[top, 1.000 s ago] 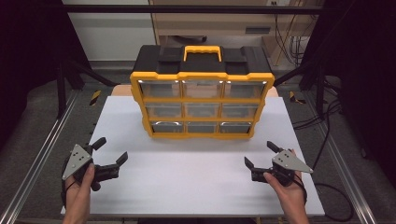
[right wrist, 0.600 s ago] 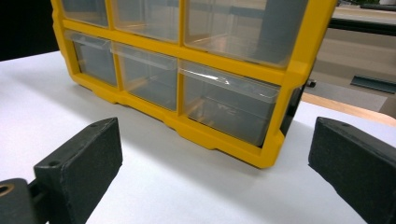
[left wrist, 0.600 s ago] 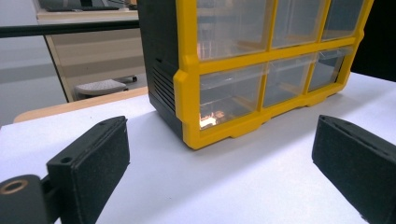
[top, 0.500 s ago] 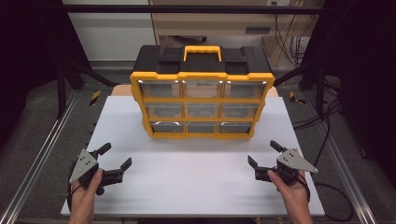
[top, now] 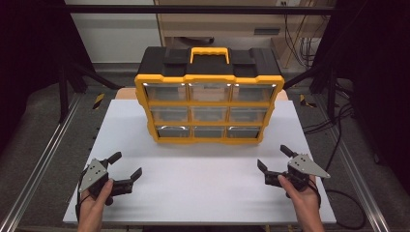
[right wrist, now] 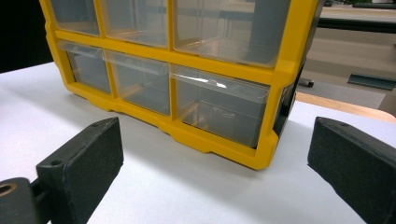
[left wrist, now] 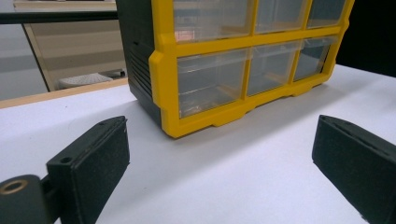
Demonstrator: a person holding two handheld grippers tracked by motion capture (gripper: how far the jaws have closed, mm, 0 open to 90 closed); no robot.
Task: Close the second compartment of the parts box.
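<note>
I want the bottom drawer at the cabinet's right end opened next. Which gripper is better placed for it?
Probably the right gripper. It sits open on the table nearer that end, and the right gripper view looks straight at that drawer. The left gripper, also open, faces the opposite corner.

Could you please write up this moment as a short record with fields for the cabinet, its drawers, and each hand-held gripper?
Main object: yellow and black drawer cabinet, upright at the far middle of the white table
Drawers: nine clear drawers, three rows of three, all look pushed in
Top: yellow carry handle
Left hand-held gripper: open, holding nothing, near the table's front left, apart from the cabinet
Right hand-held gripper: open, holding nothing, near the front right, apart from the cabinet
</note>
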